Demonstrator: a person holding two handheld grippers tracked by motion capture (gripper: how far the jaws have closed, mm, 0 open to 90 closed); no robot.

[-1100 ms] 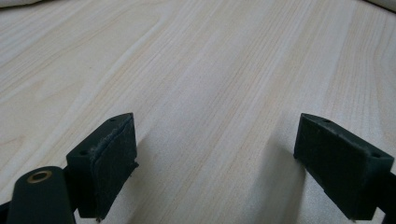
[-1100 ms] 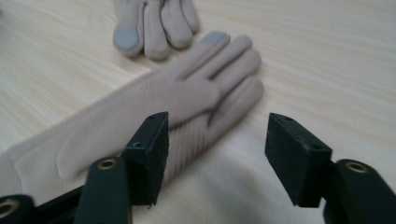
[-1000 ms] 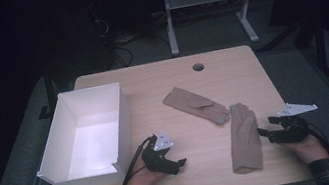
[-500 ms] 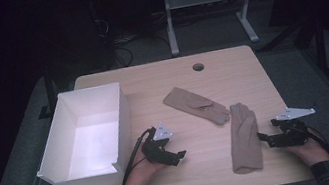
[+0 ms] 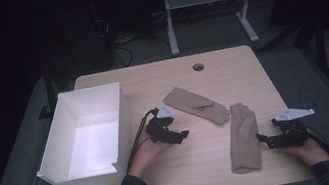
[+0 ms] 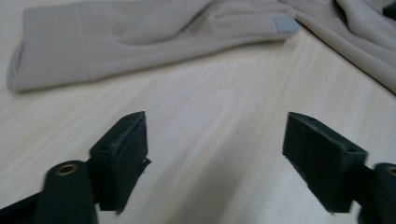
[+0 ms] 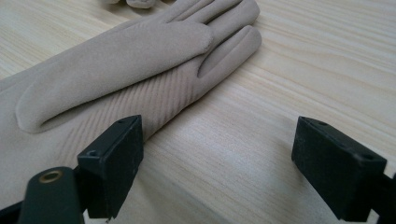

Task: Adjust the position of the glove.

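Beige fabric gloves lie on my light wooden table (image 5: 170, 79): one slanted glove with a grey fingertip patch (image 5: 196, 105) near the middle, and a second long beige glove (image 5: 242, 138) lying lengthwise toward my right, its fingers pointing away from me and close to the tip of the first. Both lie flat, outside the white open rectangular box (image 5: 120, 110) that sits at the table's left side

My left gripper (image 5: 178, 136) sits between the box and the slanted glove, just short of that glove's cuff end. Its jaws have just been closing a little, yet they stand wide apart with only bare wood between them; in the left gripper view the glove with the grey patch (image 6: 140, 32) stretches across ahead of the jaws, untouched

My right gripper (image 5: 265, 139) rests just beside the long glove's right edge. Its jaws have just been opening and now stand released, gripping nothing. In the right gripper view the long glove (image 7: 130, 60) lies ahead and to the left, its ribbed edge running close by the left jaw; whether they touch I cannot tell
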